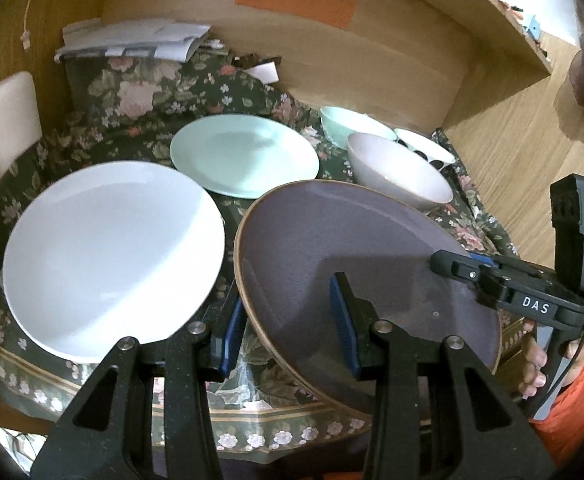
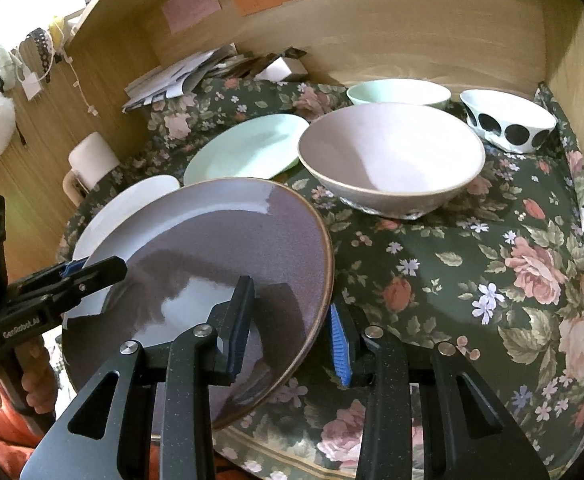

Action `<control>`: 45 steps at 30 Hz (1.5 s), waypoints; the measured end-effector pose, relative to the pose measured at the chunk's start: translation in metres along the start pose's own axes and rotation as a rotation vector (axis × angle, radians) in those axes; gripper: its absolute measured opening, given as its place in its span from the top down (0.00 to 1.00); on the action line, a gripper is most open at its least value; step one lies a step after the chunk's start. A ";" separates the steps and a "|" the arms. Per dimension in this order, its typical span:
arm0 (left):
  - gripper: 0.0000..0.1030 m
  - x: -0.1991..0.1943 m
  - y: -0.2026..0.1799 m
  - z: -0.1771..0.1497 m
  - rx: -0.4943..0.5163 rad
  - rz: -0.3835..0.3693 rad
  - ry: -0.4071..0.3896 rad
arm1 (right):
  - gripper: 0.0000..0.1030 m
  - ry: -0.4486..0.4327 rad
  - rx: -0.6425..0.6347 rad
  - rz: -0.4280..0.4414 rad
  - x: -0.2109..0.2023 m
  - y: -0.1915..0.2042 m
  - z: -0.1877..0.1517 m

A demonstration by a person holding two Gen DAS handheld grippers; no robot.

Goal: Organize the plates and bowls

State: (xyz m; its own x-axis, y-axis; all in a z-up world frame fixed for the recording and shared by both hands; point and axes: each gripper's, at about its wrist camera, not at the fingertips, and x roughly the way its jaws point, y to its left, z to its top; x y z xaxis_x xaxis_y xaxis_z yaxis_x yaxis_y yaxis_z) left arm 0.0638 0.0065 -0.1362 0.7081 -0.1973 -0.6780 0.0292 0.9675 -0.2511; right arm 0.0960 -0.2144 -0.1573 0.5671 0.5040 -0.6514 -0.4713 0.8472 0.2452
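A purple-grey plate (image 1: 352,240) (image 2: 212,240) with a brown rim hangs tilted above the floral cloth (image 2: 492,260), held from both sides. My left gripper (image 1: 286,328) is shut on its left rim and shows at the left of the right wrist view (image 2: 104,272). My right gripper (image 2: 290,332) is shut on the opposite rim and shows at the right of the left wrist view (image 1: 452,268). A white plate (image 1: 112,256) (image 2: 132,204) lies just left of the held plate. Behind it lies a mint plate (image 1: 244,156) (image 2: 248,148).
A pale lilac bowl (image 2: 392,152), a mint bowl (image 2: 400,92) and a white bowl with black dots (image 2: 508,124) stand at the back right. Papers (image 1: 132,40) pile in the back left corner. Wooden walls (image 2: 412,32) close the back and sides. A white roll (image 2: 92,158) stands left.
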 end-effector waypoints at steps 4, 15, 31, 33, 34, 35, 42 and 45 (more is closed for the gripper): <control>0.61 0.010 -0.001 -0.002 -0.002 0.004 0.018 | 0.69 0.009 0.006 -0.009 0.005 -0.005 -0.001; 0.61 0.036 -0.007 0.000 0.008 0.001 0.061 | 0.69 0.032 0.041 -0.028 0.013 -0.019 -0.004; 0.61 0.055 -0.007 0.002 0.031 0.033 0.092 | 0.69 0.046 0.027 -0.041 0.023 -0.022 -0.001; 0.61 0.055 -0.007 0.002 0.034 0.031 0.095 | 0.69 0.052 0.022 -0.046 0.023 -0.022 -0.001; 0.61 0.055 -0.007 0.002 0.036 0.030 0.098 | 0.69 0.053 0.014 -0.058 0.022 -0.021 -0.001; 0.61 0.055 -0.007 0.002 0.039 0.030 0.100 | 0.69 0.051 0.004 -0.077 0.021 -0.019 -0.001; 0.46 0.041 -0.006 0.005 0.035 0.036 0.059 | 0.68 0.021 -0.033 -0.132 0.005 -0.011 -0.001; 0.43 0.025 -0.012 0.008 0.073 0.030 0.002 | 0.62 -0.007 -0.032 -0.128 -0.005 -0.007 0.003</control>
State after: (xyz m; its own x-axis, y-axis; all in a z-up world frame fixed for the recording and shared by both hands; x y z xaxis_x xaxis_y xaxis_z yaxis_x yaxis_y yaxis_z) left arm 0.0870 -0.0084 -0.1443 0.7077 -0.1685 -0.6861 0.0592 0.9819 -0.1800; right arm 0.0984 -0.2226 -0.1532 0.6288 0.3937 -0.6706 -0.4164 0.8988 0.1373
